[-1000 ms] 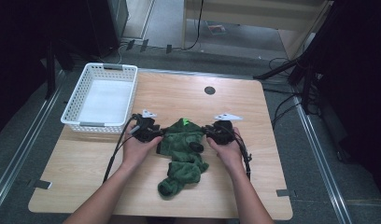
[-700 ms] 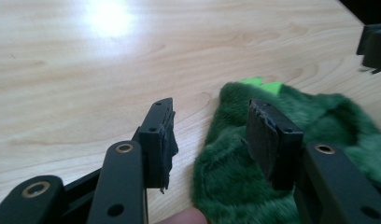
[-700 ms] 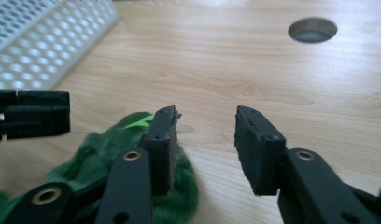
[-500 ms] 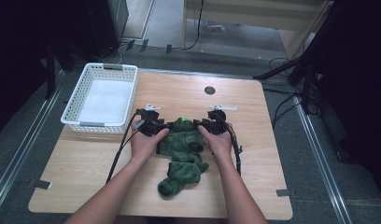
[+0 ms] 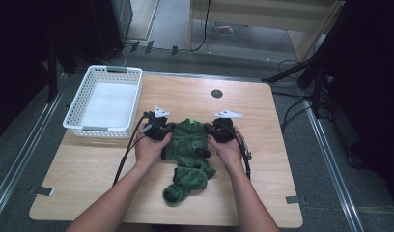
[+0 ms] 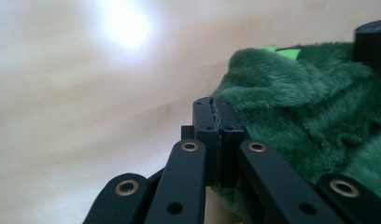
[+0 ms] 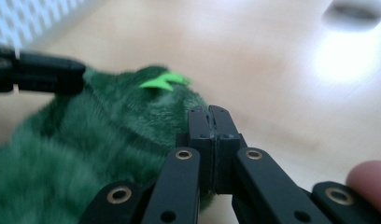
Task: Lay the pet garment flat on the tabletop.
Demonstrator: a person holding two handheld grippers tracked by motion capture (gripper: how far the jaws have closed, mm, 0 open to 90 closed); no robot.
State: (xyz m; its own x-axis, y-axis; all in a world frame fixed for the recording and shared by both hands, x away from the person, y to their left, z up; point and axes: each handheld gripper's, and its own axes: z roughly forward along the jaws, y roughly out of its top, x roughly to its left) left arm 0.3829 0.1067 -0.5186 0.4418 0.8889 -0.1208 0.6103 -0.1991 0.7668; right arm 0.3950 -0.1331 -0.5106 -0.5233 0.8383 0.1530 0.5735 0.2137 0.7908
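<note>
- Wooden table [image 5: 282, 164]: pale top with rounded corners, grey floor on all sides. A small dark round hole [image 5: 217, 93] sits near its far edge.
- White basket [image 5: 74, 111]: slatted plastic, rectangular, on the table's far-left corner, well to the left of the hands. Its floor is a bare white panel.
- Green plush garment [image 5: 188, 157]: dark green, fuzzy, lying crumpled at the table's middle, between the 2 hands. The upper part is bunched between the grippers; a narrower part trails toward the near edge and ends in a rolled lump. A bright green tag [image 7: 161, 80] sits at the top edge.
- 2 bare forearms come in from the near edge, 1 hand at each side of the garment's upper part.
- Left gripper [image 5: 167, 131]: at the garment's upper-left edge. In the left gripper view its jaws have just been closing and now stand pressed together, tips [image 6: 215, 109] at the fabric's border with plush bulging below and to the right; whether any cloth is caught in the seam I cannot tell.
- Right gripper [image 5: 208, 130]: at the upper-right edge. Jaws have likewise just been closing and now meet flat in the right gripper view, tips [image 7: 209, 116] against the fabric's edge near the tag; pinched cloth not confirmable.
- Black cables trail from each gripper along the wrists.
</note>
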